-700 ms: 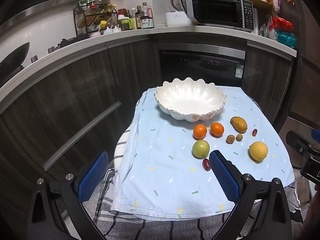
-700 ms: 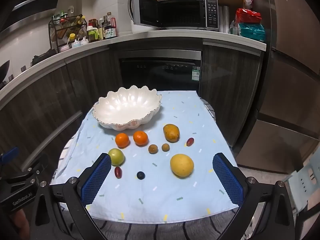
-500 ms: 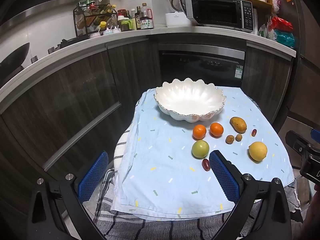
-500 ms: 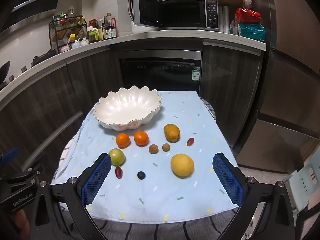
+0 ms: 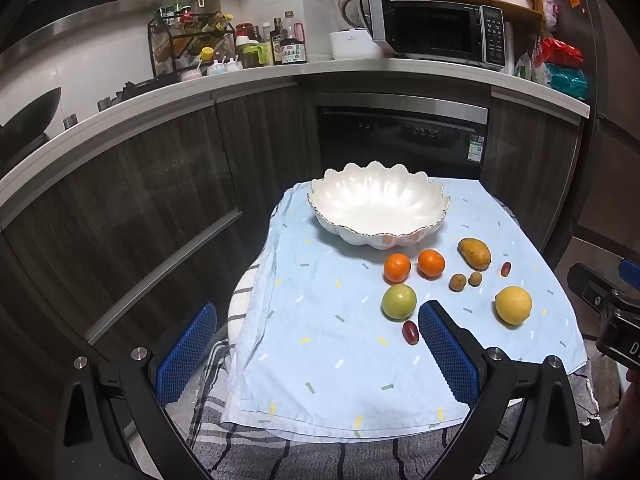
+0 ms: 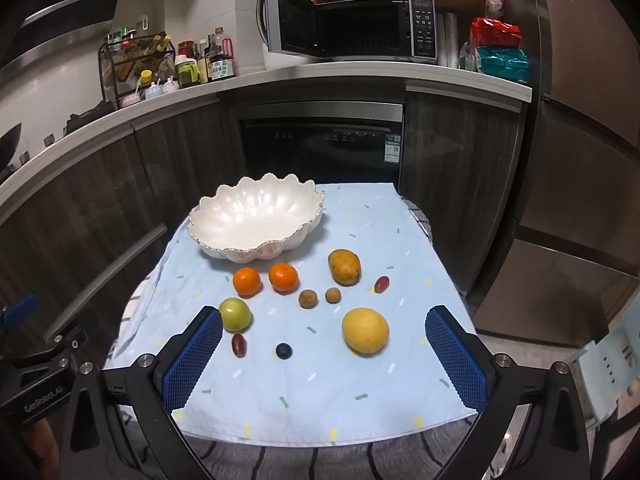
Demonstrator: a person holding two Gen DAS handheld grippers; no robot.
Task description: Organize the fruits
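A white scalloped bowl (image 5: pixel 344 200) (image 6: pixel 208 216) stands empty at the back of the blue cloth. In front of it lie two oranges (image 6: pixel 247 281) (image 6: pixel 283 277), a green apple (image 6: pixel 235 314), a mango (image 6: pixel 344 267), a yellow lemon (image 6: pixel 365 331), two small brown fruits (image 6: pixel 308 299), two red grapes (image 6: pixel 239 345) and a dark berry (image 6: pixel 284 351). My left gripper (image 5: pixel 318 354) is open and empty over the cloth's near left part. My right gripper (image 6: pixel 324 358) is open and empty above the near edge, short of the fruits.
The small table's blue cloth (image 6: pixel 304 392) lies over a striped cloth (image 5: pixel 248 452). Dark cabinets and an oven (image 6: pixel 320 148) stand close behind. The counter holds bottles (image 5: pixel 280 44) and an open microwave (image 6: pixel 348 28). A fridge (image 6: pixel 580 160) stands on the right.
Both grippers have drifted very slightly; the scene has barely shifted. No fruit has moved.
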